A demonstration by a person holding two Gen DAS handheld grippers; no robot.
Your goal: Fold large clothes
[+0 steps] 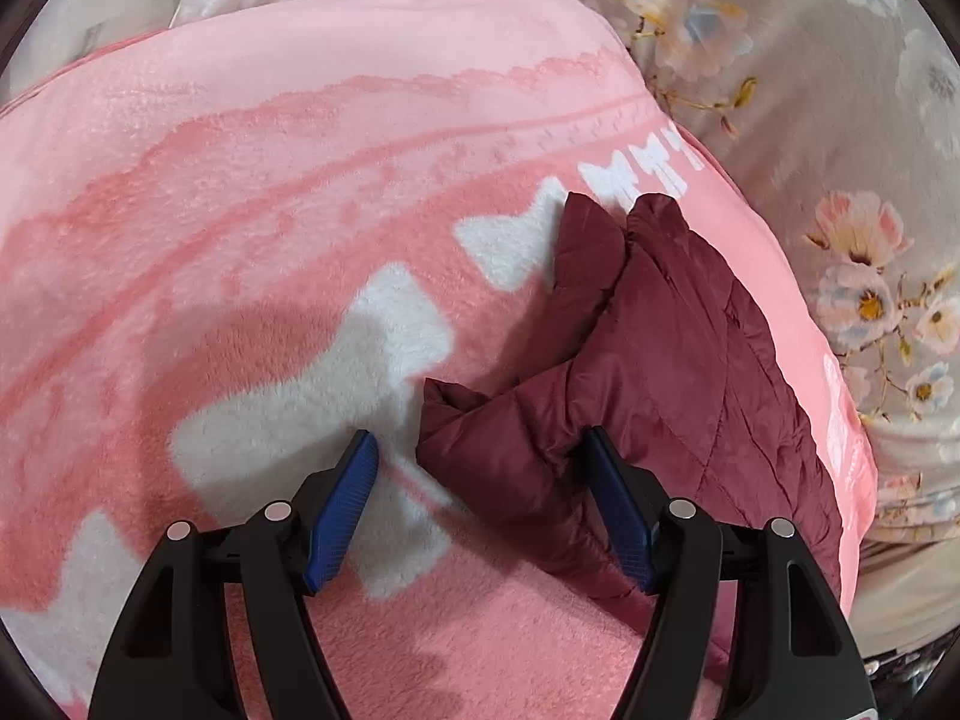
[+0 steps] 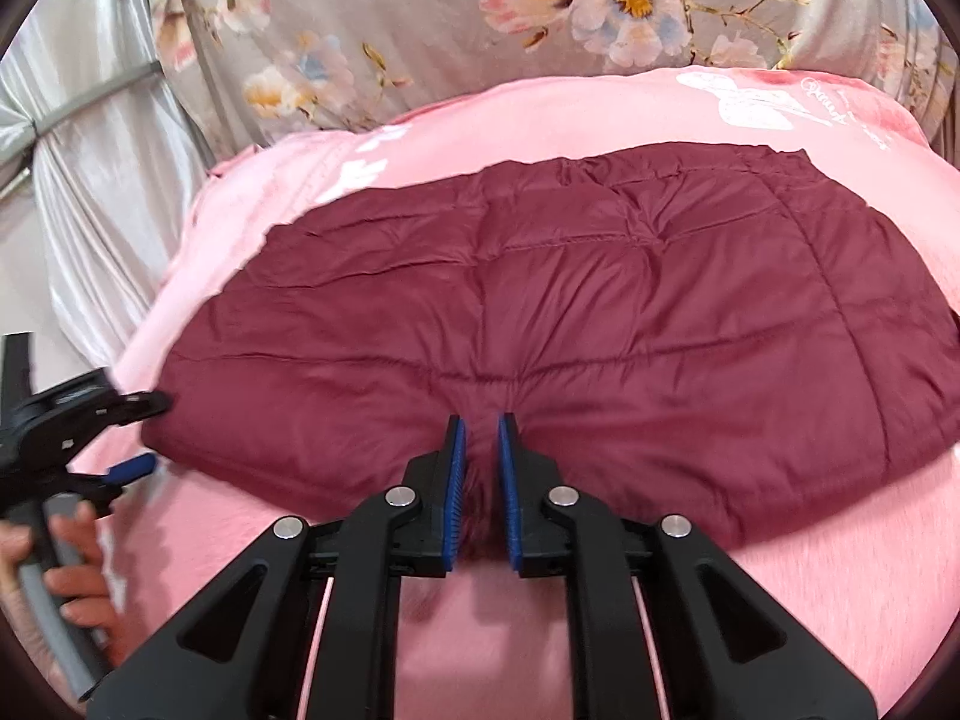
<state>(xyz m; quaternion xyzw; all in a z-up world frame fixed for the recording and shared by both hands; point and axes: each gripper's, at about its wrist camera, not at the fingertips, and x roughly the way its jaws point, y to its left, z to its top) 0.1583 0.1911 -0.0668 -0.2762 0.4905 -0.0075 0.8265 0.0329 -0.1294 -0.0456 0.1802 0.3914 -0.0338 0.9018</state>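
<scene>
A maroon quilted jacket lies spread on a pink fleece blanket. My right gripper is shut on the jacket's near edge at its middle, and the fabric puckers between the blue pads. In the left wrist view the jacket's corner lies bunched on the blanket. My left gripper is open, its right finger against the jacket's fold, its left finger over the blanket. The left gripper also shows at the left edge of the right wrist view, beside the jacket's end.
A grey floral bedsheet lies beyond the blanket, also at the right in the left wrist view. A shiny silver curtain hangs at the far left. A hand grips the left gripper's handle.
</scene>
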